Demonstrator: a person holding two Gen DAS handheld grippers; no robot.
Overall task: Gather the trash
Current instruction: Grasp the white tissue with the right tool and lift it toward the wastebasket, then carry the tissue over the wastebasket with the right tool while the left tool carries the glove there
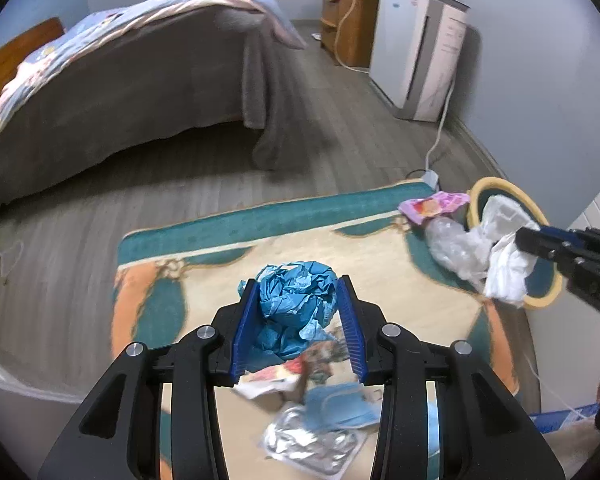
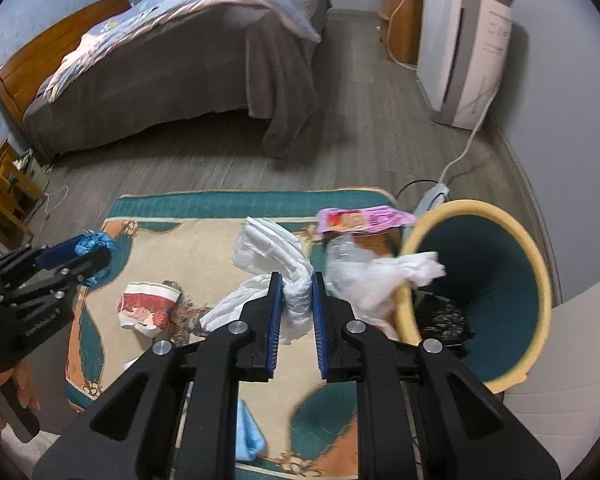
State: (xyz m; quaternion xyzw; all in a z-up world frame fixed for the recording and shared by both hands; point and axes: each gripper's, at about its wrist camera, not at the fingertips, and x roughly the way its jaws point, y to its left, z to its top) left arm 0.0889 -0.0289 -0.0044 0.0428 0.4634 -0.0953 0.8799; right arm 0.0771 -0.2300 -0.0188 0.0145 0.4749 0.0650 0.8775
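My left gripper point(image 1: 298, 286) is shut on a crumpled blue paper ball point(image 1: 296, 300) and holds it above the rug; it also shows in the right wrist view point(image 2: 94, 258). My right gripper point(image 2: 296, 280) is shut on a white crumpled plastic bag point(image 2: 276, 248), held beside the yellow-rimmed teal trash bin point(image 2: 540, 280). The bin point(image 1: 500, 188) lies tilted at the rug's right edge. On the rug lie a pink wrapper point(image 2: 360, 220), a clear plastic bottle point(image 1: 448, 244), a red-and-white packet point(image 2: 146, 306), a silver foil wrapper point(image 1: 312, 444) and a blue face mask point(image 1: 340, 404).
The patterned rug point(image 1: 204, 232) lies on a grey wood floor. A bed point(image 1: 120, 92) with grey cover stands at the back left. A white appliance point(image 1: 416, 52) and a wooden cabinet point(image 1: 348, 24) stand at the back right. A cable and power strip point(image 2: 432, 196) lie behind the bin.
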